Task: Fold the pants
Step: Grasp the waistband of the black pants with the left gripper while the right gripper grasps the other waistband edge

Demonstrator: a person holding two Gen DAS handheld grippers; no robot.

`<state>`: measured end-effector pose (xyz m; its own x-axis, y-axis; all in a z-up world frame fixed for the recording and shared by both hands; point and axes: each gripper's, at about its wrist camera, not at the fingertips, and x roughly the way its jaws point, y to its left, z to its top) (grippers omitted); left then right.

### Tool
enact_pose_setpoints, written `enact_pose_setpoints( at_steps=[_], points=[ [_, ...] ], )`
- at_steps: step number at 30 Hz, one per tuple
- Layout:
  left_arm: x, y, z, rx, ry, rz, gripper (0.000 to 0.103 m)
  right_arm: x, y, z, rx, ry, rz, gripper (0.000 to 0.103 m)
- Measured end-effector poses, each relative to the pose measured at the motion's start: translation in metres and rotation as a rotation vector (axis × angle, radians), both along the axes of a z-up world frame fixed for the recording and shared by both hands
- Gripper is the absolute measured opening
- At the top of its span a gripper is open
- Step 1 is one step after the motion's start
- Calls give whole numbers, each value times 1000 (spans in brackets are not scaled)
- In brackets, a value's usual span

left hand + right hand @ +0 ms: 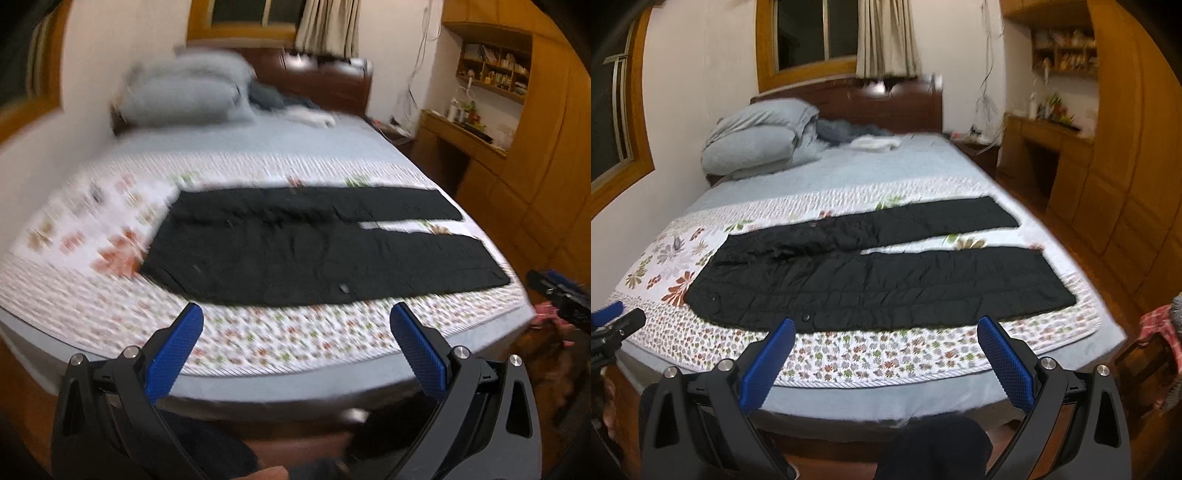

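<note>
Your left gripper [295, 314] hangs over the near edge of the bed [258, 384], jaws spread wide and empty, textured blue pads [173, 350] touching nothing. Black quilted pants [295, 251] lie flat crosswise on the floral quilt [258, 336], waist left, legs right. Your right gripper [886, 328] likewise gapes, holding nothing. Grey folded bedding [757, 136] sits by the dark wooden headboard [886, 103]; wooden cabinets [1126, 177] line the right wall.
</note>
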<state>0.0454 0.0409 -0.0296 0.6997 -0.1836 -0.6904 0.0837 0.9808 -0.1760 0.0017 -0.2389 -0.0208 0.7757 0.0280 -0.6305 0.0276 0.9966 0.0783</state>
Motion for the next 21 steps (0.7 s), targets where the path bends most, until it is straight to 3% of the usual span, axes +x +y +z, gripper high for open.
enact_pose_setpoints(
  at_steps=[3, 6, 8, 10, 14, 16, 19, 21],
  points=[
    [35, 41, -27, -82, 89, -17, 101, 32, -31, -26, 108, 80, 16, 100],
    [72, 103, -52, -153, 126, 85, 101, 58, -65, -53, 162, 132, -7, 100],
    [94, 140, -67, -252, 168, 131, 100, 74, -94, -73, 254, 165, -9, 100],
    [113, 184, -87, -401, 208, 204, 100, 88, -121, -91, 318, 194, -23, 100],
    [145, 225, -117, -516, 243, 264, 100, 106, -155, -119, 369, 222, -55, 100],
    [157, 238, -131, -525, 261, 334, 100, 114, -170, -132, 397, 238, -78, 100],
    [175, 244, -147, -479, 303, 358, 101, 123, -187, -147, 421, 254, -102, 100],
    [188, 250, -162, -518, 349, 355, 101, 125, -193, -152, 425, 251, -106, 100]
  ],
)
